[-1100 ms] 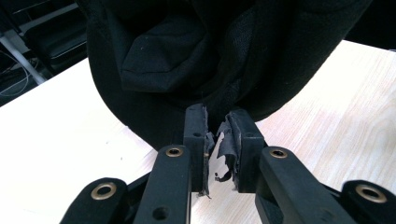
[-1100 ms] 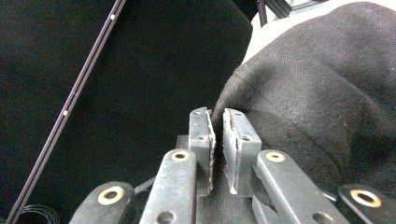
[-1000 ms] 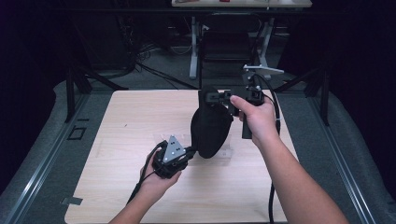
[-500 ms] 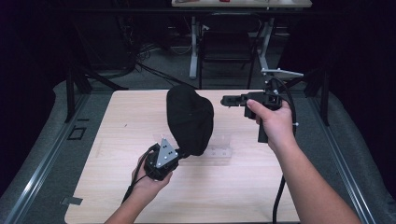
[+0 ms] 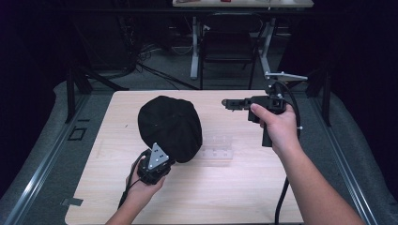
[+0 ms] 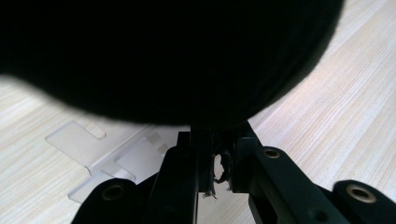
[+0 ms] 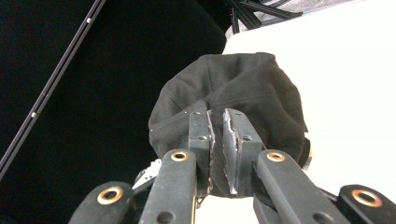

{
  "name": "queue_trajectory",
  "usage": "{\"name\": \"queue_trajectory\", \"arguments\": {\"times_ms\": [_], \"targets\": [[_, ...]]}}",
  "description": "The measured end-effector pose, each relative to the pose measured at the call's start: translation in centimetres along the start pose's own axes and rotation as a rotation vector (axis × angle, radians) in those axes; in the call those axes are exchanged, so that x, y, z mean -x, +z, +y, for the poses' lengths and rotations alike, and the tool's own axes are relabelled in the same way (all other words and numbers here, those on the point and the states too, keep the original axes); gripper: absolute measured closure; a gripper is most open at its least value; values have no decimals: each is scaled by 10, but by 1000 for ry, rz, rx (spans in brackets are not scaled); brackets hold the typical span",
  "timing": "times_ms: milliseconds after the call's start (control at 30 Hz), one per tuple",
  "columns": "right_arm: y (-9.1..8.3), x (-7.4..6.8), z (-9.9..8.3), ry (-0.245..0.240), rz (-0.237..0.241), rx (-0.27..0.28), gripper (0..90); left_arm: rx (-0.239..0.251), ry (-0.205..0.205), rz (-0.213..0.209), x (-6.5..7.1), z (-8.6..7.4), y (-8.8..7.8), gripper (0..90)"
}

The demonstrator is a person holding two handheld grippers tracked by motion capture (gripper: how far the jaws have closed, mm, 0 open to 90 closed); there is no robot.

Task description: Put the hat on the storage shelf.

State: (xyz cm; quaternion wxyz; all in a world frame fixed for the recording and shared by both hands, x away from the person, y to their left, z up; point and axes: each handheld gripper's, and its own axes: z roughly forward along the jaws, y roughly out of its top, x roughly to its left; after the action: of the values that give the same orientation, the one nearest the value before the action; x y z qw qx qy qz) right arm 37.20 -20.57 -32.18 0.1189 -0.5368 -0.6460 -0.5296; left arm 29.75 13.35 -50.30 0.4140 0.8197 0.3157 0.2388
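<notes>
A black cap (image 5: pixel 169 126) stands up from the wooden table (image 5: pixel 234 197), left of the middle. My left gripper (image 5: pixel 165 158) is below it, shut on the cap's lower edge. In the left gripper view the cap (image 6: pixel 163 56) looms dark above the pinching jaws of that gripper (image 6: pixel 212 140). My right gripper (image 5: pixel 226 102) hovers to the right of the cap, pointing left at it and apart from it. In the right gripper view its own jaws (image 7: pixel 217 116) stand almost together, with nothing between them and the cap (image 7: pixel 243 88) beyond.
A flat clear plastic piece (image 5: pixel 218 147) lies on the table just right of the cap, also visible under the cap (image 6: pixel 93 144). Dark floor, cables and a chair (image 5: pixel 227 47) lie beyond the far edge. Metal rails run along both sides of the table.
The cap has gone from beside the right gripper to the left, carried by my left gripper, which has drifted left and lower. The right gripper has pulled away to the right.
</notes>
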Motion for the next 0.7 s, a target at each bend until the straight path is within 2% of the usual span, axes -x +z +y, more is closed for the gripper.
{"name": "queue_trajectory", "arguments": {"times_ms": [167, 233, 267, 300, 333, 500, 533, 700], "targets": [[-1, 4, -4, -1, -14, 2, 797, 10, -20, -7, 0, -5, -1, 816], [-3, 7, -6, -5, -26, -1, 794, 14, -34, -7, 0, -7, -1, 760], [-5, 9, -9, -9, -44, 0, 791, 30, -67, -29, -2, -10, -3, 723], [-5, 9, -9, -9, -44, 0, 791, 30, -67, -29, -2, -10, -3, 703], [-8, 12, -11, -16, -59, 4, 788, 39, -91, -42, -4, -13, -6, 682], [-13, 19, -19, -14, -77, 3, 780, 47, -122, -56, -7, -20, -12, 592], [-17, 23, -25, -26, -103, 9, 774, 53, -139, -59, -9, -24, -16, 572], [-22, 28, -33, -41, -129, 4, 767, 63, -176, -58, -15, -34, -23, 522]]}}
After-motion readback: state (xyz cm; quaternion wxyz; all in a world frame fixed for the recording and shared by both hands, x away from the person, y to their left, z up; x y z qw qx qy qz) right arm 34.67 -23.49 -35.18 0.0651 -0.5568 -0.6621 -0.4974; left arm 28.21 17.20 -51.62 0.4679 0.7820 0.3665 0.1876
